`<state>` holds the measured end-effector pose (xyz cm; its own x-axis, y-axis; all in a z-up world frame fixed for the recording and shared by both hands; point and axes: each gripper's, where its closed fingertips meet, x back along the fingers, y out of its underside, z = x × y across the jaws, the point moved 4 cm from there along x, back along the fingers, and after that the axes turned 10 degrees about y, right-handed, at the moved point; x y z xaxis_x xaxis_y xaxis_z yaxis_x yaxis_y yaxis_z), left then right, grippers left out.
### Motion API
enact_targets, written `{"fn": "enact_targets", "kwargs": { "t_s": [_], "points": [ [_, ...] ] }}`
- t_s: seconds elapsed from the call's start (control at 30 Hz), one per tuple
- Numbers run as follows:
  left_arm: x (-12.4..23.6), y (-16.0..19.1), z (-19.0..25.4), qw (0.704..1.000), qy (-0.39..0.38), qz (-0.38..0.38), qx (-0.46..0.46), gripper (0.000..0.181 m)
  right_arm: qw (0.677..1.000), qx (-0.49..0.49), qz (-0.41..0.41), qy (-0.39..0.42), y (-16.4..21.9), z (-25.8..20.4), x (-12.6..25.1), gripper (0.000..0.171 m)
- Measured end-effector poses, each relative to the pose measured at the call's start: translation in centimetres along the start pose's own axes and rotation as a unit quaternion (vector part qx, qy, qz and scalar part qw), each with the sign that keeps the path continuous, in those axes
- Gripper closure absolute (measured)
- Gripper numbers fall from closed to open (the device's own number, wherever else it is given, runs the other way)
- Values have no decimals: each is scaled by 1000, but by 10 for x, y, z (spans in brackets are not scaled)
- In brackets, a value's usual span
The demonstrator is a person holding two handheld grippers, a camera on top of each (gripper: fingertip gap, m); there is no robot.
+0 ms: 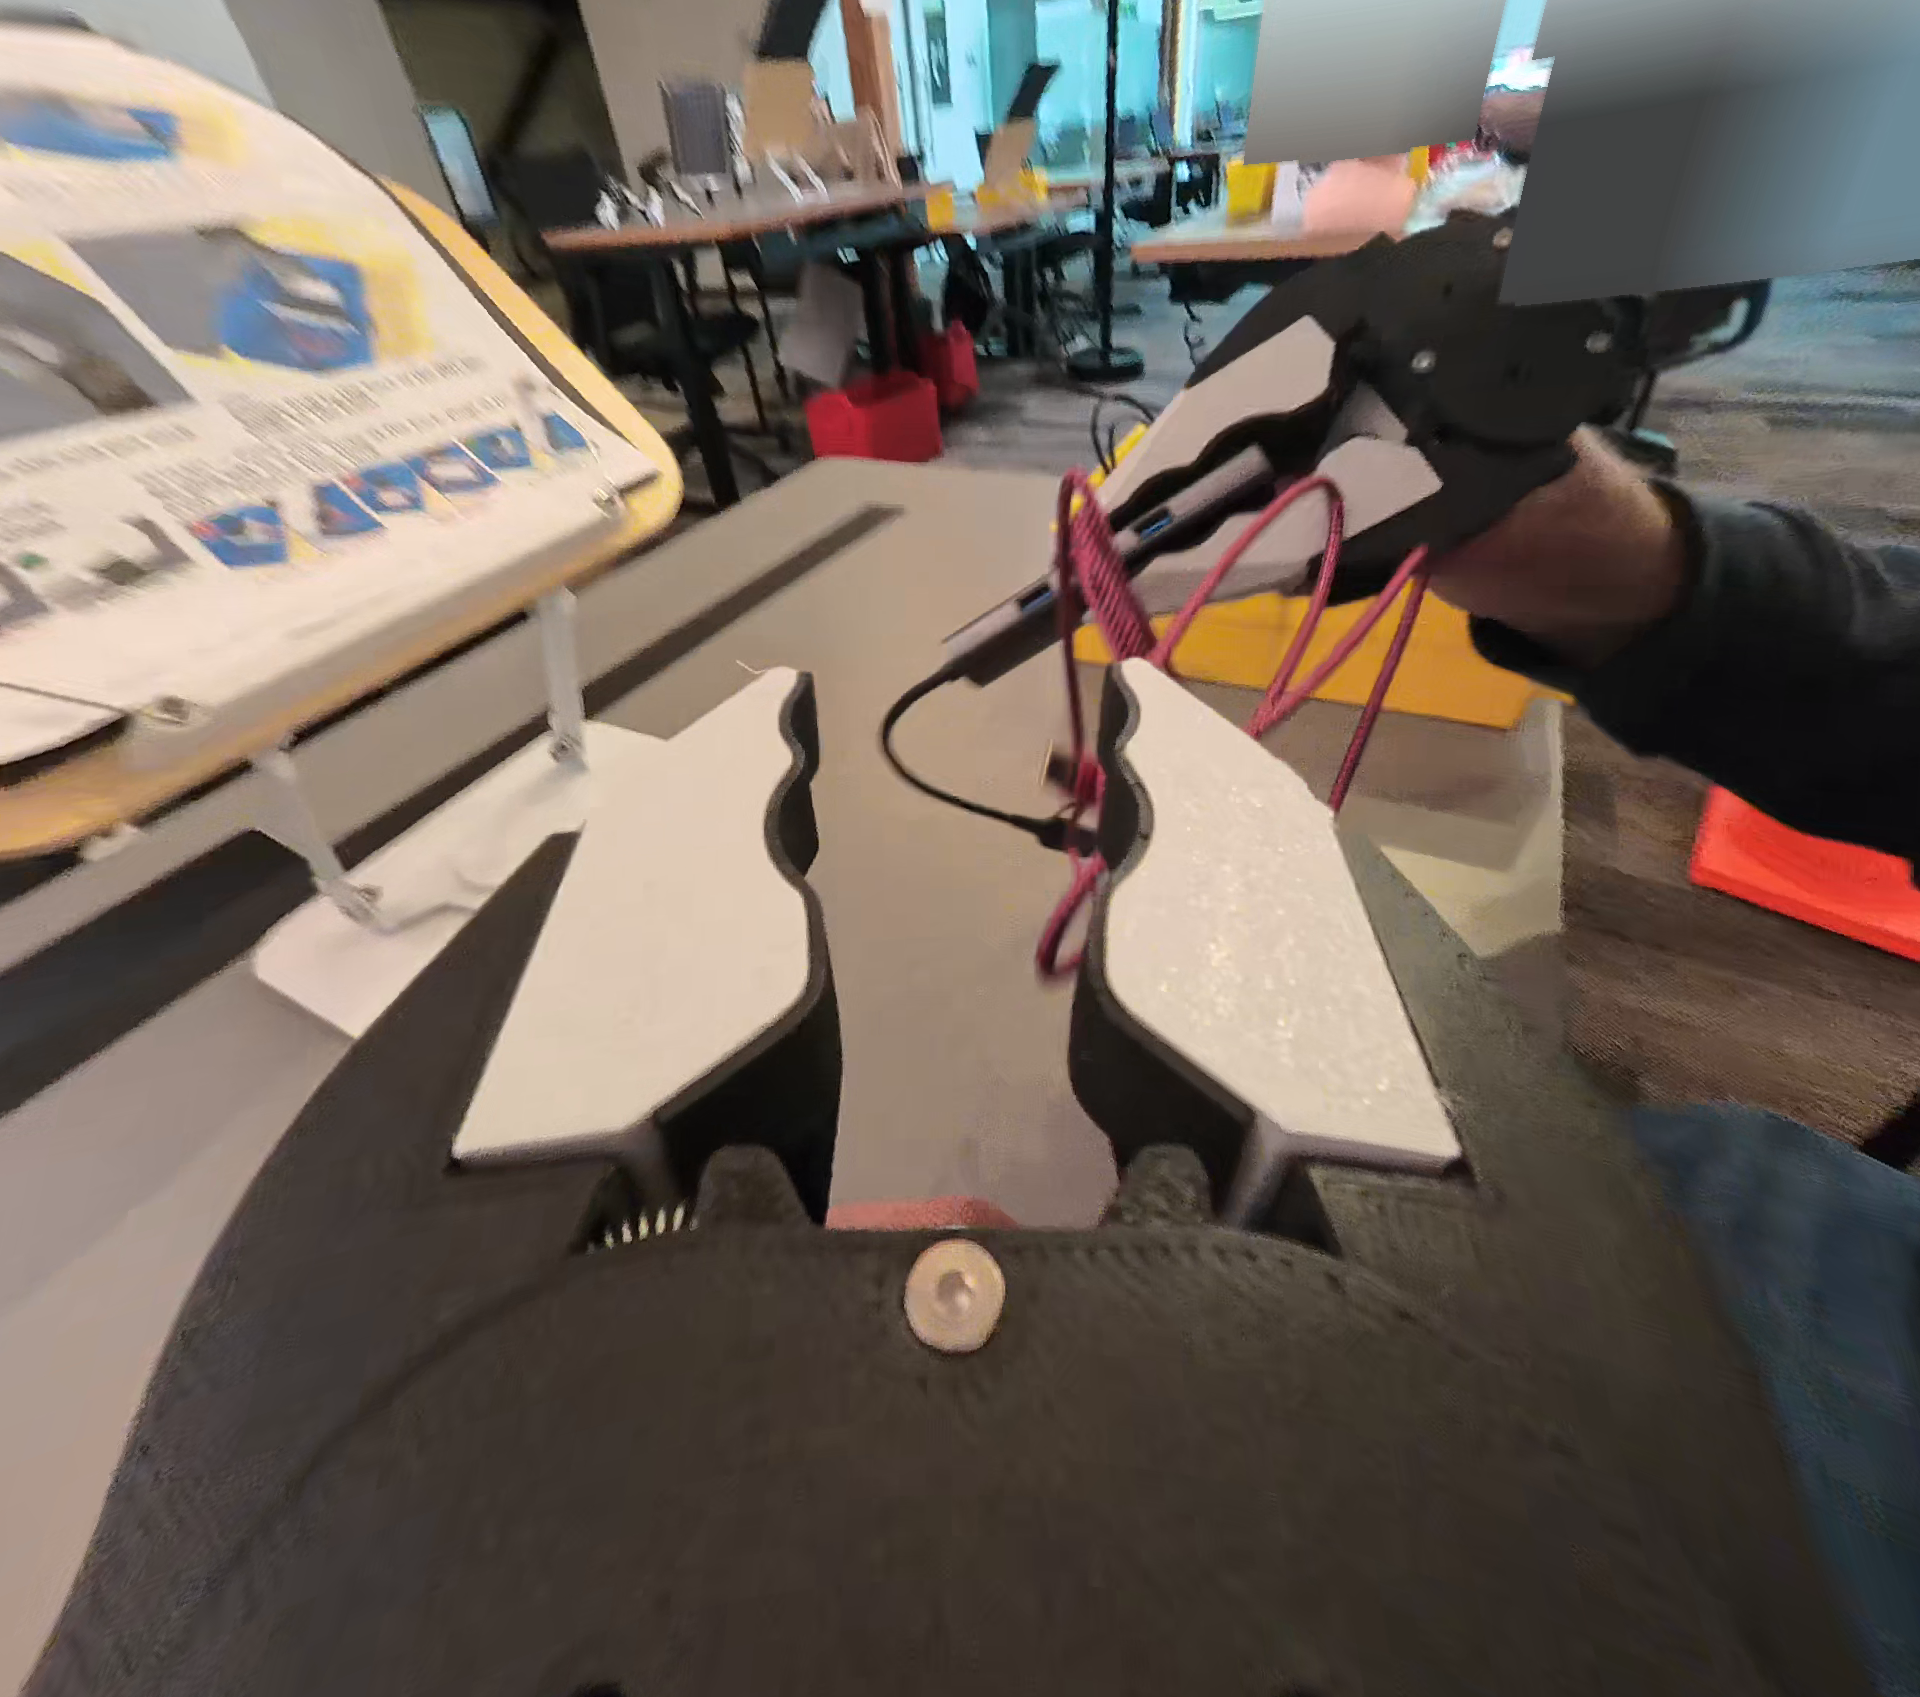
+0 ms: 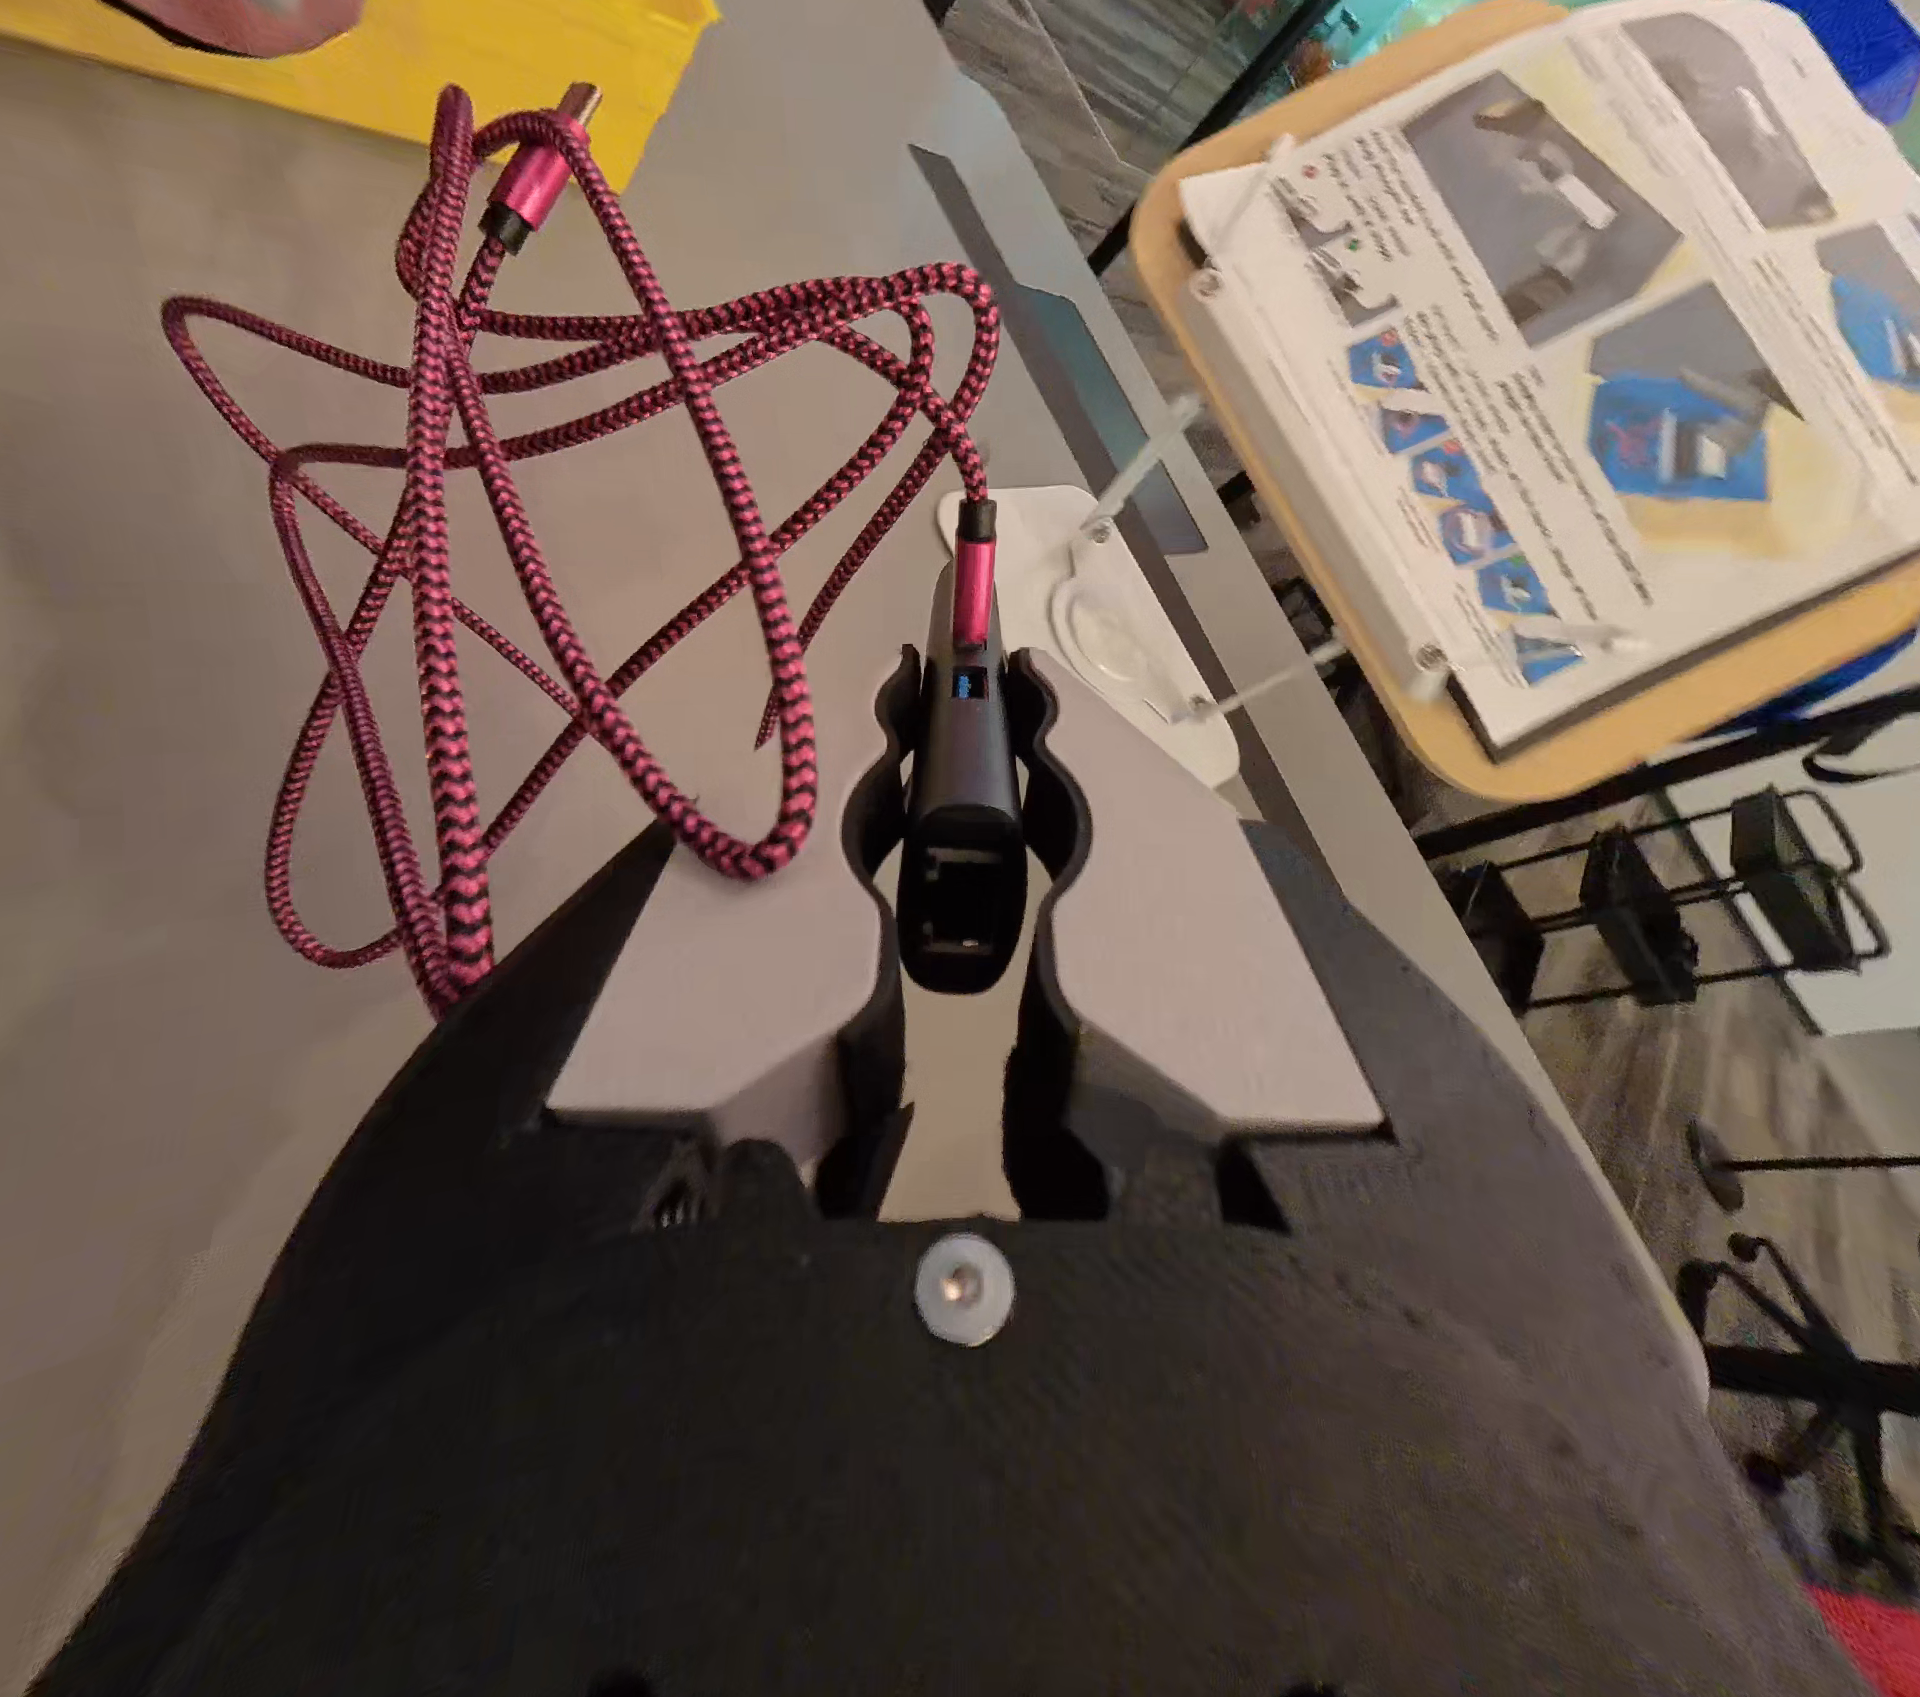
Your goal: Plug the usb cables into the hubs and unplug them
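Observation:
My right gripper [image 2: 966,665] is shut on a dark grey USB hub [image 2: 961,774] and holds it above the grey table [image 2: 156,660]. A pink braided USB cable [image 2: 582,442] is plugged into the hub by its pink plug [image 2: 975,577]. Its loops hang down, and the free plug [image 2: 535,177] dangles. In the left wrist view the right gripper [image 1: 1174,525] holds the hub [image 1: 1023,608] at upper right. The hub's black lead [image 1: 914,764] curls below it. My left gripper [image 1: 961,681] is open and empty just below the hub. Strands of the pink cable [image 1: 1075,816] hang against its right finger [image 1: 1247,920].
A printed instruction sheet on a wooden board stand [image 1: 260,400] is at the table's left; it also shows in the right wrist view [image 2: 1558,400]. A yellow bin [image 1: 1299,650] and a clear container [image 1: 1475,816] sit beyond the hub. Tables and chairs fill the room behind. Some 12 centimeters of space lies between my two pairs of fingers.

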<state>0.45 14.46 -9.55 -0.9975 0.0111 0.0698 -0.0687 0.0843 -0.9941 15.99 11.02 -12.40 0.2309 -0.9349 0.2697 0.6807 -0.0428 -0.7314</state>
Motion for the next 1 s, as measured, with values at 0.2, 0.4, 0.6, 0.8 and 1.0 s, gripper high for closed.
{"fn": "enact_targets", "kwargs": {
  "t_s": [0.2,0.4,0.6,0.8,1.0],
  "points": [
    [15,16,-12,999,-35,6,1,134,994,-104,4,30,-2,95,60,157],
    [6,59,-17,998,-33,-32,33,136,965,-259,2,36,34,193,122,157],
    [0,73,-17,997,-27,-60,35,137,924,-372,-60,70,123,241,151,157],
    [-5,81,-16,996,-20,-77,41,137,866,-483,-126,22,220,218,138,157],
    [-9,86,-17,995,-19,-88,48,137,847,-479,-228,24,280,191,124,158]
  ]
}}
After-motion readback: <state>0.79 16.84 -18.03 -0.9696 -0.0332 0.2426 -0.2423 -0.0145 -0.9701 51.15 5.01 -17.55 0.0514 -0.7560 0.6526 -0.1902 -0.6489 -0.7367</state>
